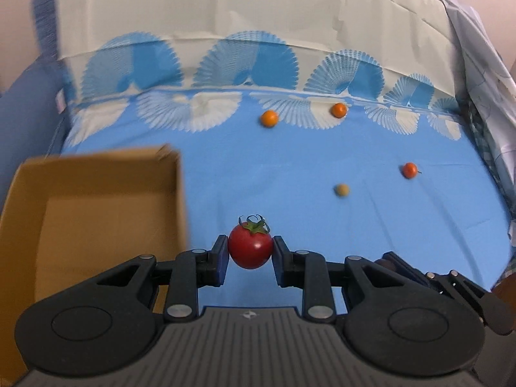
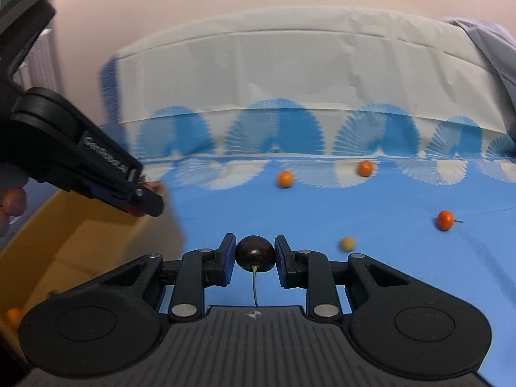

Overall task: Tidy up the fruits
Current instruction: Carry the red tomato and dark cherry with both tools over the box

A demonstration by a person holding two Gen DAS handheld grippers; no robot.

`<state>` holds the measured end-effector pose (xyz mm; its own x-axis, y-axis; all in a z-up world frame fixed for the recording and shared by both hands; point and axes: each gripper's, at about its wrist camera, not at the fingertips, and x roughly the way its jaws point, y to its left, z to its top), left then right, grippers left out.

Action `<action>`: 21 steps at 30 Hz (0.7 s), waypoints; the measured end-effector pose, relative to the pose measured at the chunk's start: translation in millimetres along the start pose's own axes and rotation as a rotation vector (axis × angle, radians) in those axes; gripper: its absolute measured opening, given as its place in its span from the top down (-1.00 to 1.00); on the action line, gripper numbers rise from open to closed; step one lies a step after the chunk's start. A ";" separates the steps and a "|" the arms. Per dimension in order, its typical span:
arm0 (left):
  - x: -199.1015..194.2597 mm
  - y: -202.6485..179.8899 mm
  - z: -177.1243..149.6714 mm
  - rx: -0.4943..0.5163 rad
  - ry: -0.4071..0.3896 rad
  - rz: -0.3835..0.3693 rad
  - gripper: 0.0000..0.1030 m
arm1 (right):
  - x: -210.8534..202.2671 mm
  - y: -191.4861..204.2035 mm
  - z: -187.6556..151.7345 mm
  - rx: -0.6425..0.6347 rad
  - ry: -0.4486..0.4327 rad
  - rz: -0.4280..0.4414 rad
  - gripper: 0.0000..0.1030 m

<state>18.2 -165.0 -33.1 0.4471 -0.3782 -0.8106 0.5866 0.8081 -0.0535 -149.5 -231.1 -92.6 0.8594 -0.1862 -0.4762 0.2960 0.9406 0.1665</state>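
Pinching the tomato (image 1: pixel 251 247) in your left gripper (image 1: pixel 251 251) and the dark cherry (image 2: pixel 254 253) in your right gripper (image 2: pixel 254 254), carry both level over the cardboard box (image 1: pixel 96 193) before spreading either

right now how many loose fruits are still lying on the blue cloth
4. Two orange fruits sit near the far patterned border, one left and one right. A redder orange one lies far right, and a pale yellowish one lies nearer. Others may be hidden.
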 end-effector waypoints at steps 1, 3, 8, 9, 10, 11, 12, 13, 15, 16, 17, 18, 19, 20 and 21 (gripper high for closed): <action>-10.7 7.2 -10.4 -0.008 0.001 -0.001 0.39 | -10.2 10.8 -3.3 -0.002 0.002 0.015 0.48; -30.1 20.2 -32.1 -0.015 0.005 0.006 0.39 | -28.5 31.4 -8.7 -0.002 0.011 0.047 0.48; -70.4 53.7 -81.2 -0.009 0.001 0.041 0.39 | -66.2 77.4 -21.8 -0.028 0.036 0.129 0.47; -77.4 60.2 -89.7 -0.012 0.001 0.049 0.39 | -72.1 85.6 -24.4 -0.039 0.040 0.144 0.47; -83.0 66.2 -96.4 -0.018 0.000 0.057 0.39 | -77.7 94.0 -27.0 -0.050 0.046 0.157 0.47; -91.1 74.3 -105.2 -0.027 -0.003 0.066 0.39 | -83.3 103.3 -29.8 -0.064 0.050 0.171 0.47; -97.7 80.7 -112.7 -0.036 -0.006 0.071 0.39 | -88.1 111.1 -32.3 -0.080 0.049 0.177 0.47; -104.3 87.5 -120.0 -0.045 -0.008 0.078 0.39 | -93.4 119.0 -34.6 -0.097 0.047 0.181 0.47; -116.6 99.4 -133.5 -0.068 -0.013 0.092 0.39 | -101.4 129.6 -37.7 -0.112 0.044 0.190 0.47; -122.1 104.7 -139.7 -0.078 -0.015 0.096 0.39 | -106.1 135.5 -38.7 -0.122 0.043 0.195 0.47; -128.0 110.3 -146.7 -0.088 -0.017 0.101 0.39 | -109.1 139.6 -39.1 -0.128 0.039 0.196 0.47; -133.6 115.7 -152.9 -0.095 -0.020 0.108 0.39 | -113.2 144.0 -39.5 -0.135 0.034 0.197 0.47; -138.5 119.6 -158.9 -0.099 -0.024 0.113 0.39 | -118.2 148.5 -39.7 -0.144 0.027 0.200 0.47; -142.2 122.5 -163.4 -0.101 -0.028 0.118 0.39 | -122.8 152.4 -40.4 -0.150 0.021 0.201 0.47; -145.5 124.1 -167.5 -0.102 -0.033 0.123 0.39 | -124.8 154.4 -40.4 -0.157 0.016 0.202 0.47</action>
<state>-87.1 66.0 -19.5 0.5341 -0.2864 -0.7955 0.4549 0.8904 -0.0151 -227.9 -51.1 -42.3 0.8876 0.0134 -0.4605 0.0497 0.9910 0.1246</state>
